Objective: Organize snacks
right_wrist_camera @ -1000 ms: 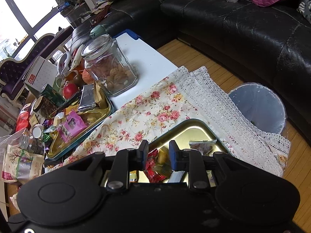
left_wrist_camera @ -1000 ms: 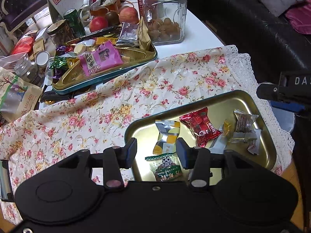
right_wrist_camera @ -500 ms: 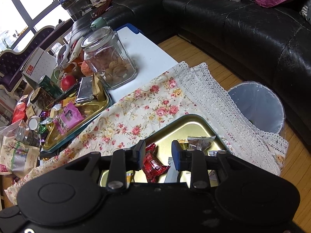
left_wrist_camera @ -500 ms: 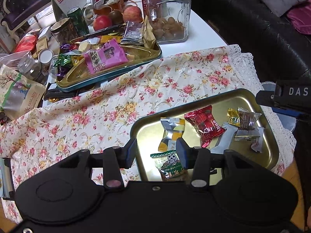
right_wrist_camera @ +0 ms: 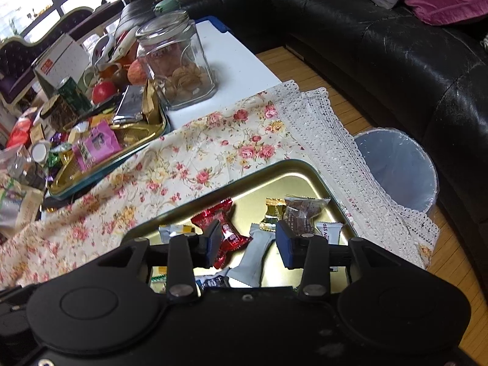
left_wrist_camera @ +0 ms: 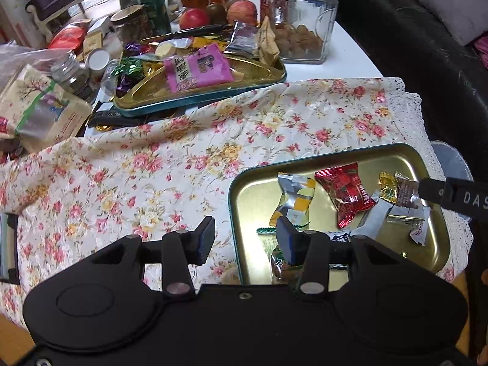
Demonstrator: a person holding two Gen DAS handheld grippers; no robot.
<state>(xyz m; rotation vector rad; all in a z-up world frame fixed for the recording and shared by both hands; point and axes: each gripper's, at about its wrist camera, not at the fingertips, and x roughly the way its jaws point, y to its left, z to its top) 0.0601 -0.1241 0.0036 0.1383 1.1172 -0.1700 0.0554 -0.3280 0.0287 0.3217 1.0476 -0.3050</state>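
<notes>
- The near tray [right_wrist_camera: 308, 172] sits on the flowered cloth [left_wrist_camera: 189, 158] and serves as the landmark; several wrapped snacks lie loose inside it.
- The right gripper [right_wrist_camera: 248, 242] hangs over the tray's middle. Its jaws have just been opening and stand apart with nothing pressed between them; below the gap lie the red candy [right_wrist_camera: 227, 228] and the grey packet [right_wrist_camera: 253, 259].
- The left gripper [left_wrist_camera: 244, 241] straddles the tray's near-left rim, jaws apart and empty, one finger over the cloth and the other over the green sweet [left_wrist_camera: 282, 265].
- The step in hand looks like a pick from the tray by the right gripper, probably the grey packet or the red candy.
- To do it well, the person should centre one wrapper between the fingers, come down until the pads flank its thick middle rather than a crimped end, and close gently.
- The wrappers overlap, so a second one may lift along; a pick from the top of the pile is safer.
- The far tray [left_wrist_camera: 274, 70], beyond the cloth, already holds sorted snacks and seems the likely destination.
</notes>
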